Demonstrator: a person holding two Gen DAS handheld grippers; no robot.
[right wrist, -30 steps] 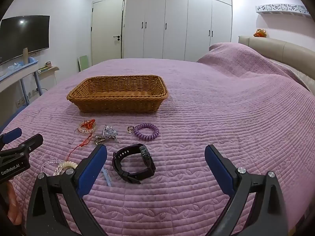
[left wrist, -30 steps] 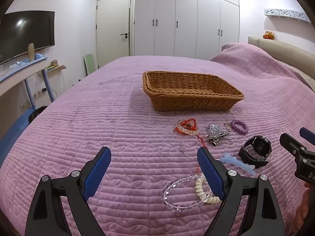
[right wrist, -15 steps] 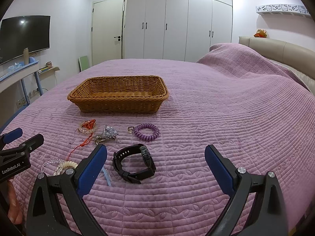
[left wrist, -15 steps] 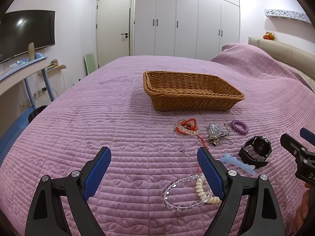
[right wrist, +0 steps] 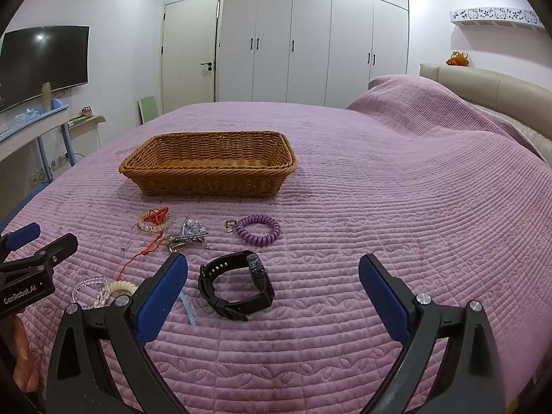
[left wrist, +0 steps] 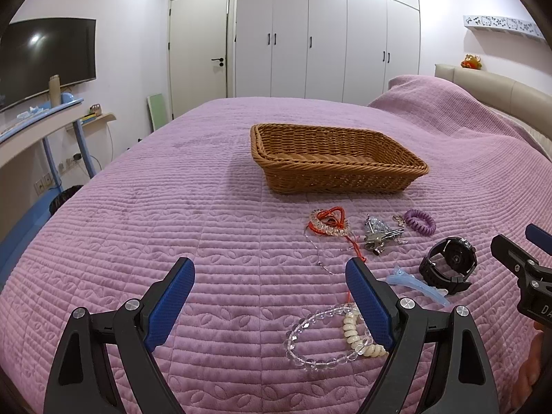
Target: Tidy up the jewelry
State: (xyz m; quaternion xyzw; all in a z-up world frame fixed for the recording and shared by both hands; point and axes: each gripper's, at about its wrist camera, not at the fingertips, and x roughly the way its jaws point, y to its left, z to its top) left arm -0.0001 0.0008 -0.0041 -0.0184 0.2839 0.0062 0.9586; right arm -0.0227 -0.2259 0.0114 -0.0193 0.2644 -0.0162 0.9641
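A brown wicker basket (left wrist: 338, 169) (right wrist: 210, 169) stands empty on the purple bedspread. In front of it lie a red-and-clear bracelet (left wrist: 327, 225) (right wrist: 154, 220), a silver hair clip (left wrist: 377, 236) (right wrist: 188, 234), a purple coil band (left wrist: 419, 221) (right wrist: 258, 229), a black watch (left wrist: 448, 265) (right wrist: 238, 284), a light blue clip (left wrist: 417, 284) (right wrist: 188, 305), and a clear bead bracelet (left wrist: 310, 341) (right wrist: 89, 289) with a cream coil band (left wrist: 358, 338) (right wrist: 120, 288). My left gripper (left wrist: 269, 296) is open, empty, just left of the bead bracelet. My right gripper (right wrist: 272, 289) is open, empty, just behind the watch.
The bed's raised pillow end and beige headboard (right wrist: 483, 86) are at the right. A blue desk (left wrist: 41, 120) with a TV above it stands off the bed's left side. White wardrobes (left wrist: 327, 34) line the far wall.
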